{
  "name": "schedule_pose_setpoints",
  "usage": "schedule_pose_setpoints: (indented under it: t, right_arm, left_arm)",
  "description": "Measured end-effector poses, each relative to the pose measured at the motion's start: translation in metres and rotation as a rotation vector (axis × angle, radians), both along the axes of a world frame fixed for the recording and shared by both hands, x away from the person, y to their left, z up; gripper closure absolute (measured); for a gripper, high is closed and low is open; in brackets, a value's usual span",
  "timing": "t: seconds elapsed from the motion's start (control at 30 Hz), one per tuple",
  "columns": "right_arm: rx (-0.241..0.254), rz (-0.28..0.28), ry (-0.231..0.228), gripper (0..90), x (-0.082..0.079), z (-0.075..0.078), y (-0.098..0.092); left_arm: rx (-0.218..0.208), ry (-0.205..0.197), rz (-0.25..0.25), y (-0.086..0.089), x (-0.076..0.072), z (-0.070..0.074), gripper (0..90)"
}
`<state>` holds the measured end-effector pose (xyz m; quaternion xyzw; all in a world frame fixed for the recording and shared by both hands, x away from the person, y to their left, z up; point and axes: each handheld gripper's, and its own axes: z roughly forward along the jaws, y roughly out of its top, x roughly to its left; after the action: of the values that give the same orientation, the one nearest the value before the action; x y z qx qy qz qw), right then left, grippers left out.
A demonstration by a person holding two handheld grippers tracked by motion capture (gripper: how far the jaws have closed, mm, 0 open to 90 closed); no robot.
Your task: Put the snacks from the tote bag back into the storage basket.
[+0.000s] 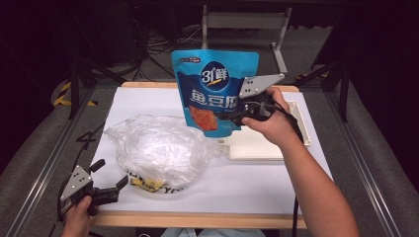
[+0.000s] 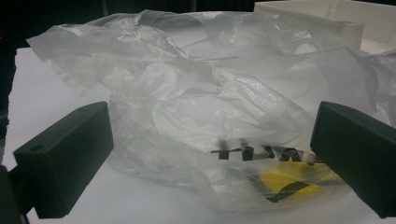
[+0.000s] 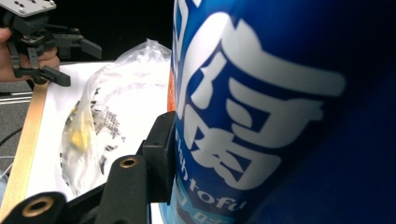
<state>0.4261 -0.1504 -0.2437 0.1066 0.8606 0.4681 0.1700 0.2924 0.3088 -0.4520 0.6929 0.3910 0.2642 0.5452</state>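
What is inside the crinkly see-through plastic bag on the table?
The plastic bag looks mostly empty and puffed up. Black letters and a yellow patch show through near its front edge. The creased folds hide whatever may lie deeper inside.

The room was dark. The table (image 1: 148, 98) had a white top with a light wood edge. A bright light fell on it. Grey carpet (image 1: 34, 163) covered the floor on both sides. Shiny metal rails (image 1: 49, 165) ran along the table at 9 and 3 o'clock. At 12 o'clock stood a grey metal frame (image 1: 244, 22), with black cables (image 1: 158, 44) on the floor near it. Yellow and black tape (image 1: 63, 94) showed at 10 o'clock.
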Motion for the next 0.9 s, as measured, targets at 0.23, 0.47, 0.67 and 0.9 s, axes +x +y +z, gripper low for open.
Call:
schedule_pose_setpoints:
  t: [0.23,0.47,0.67,0.9]
  right_arm:
    - [-0.001,-0.048,-0.003,52.6,0.002,0.002,-0.025]
    - [-0.013,-0.102,0.000,52.6,0.006,0.004,-0.048]
    - [-0.017,-0.136,0.001,52.5,0.011,0.004,-0.066]
    - [-0.029,-0.182,-0.002,52.5,0.015,0.002,-0.084]
  left_arm:
    - [0.000,-0.001,0.002,0.000,0.000,0.000,0.2]
    - [0.002,0.001,-0.001,0.000,0.000,0.000,0.2]
    - [0.002,0.002,0.001,0.000,0.000,0.000,0.2]
    - [0.004,0.005,0.001,0.000,0.000,0.000,0.2]
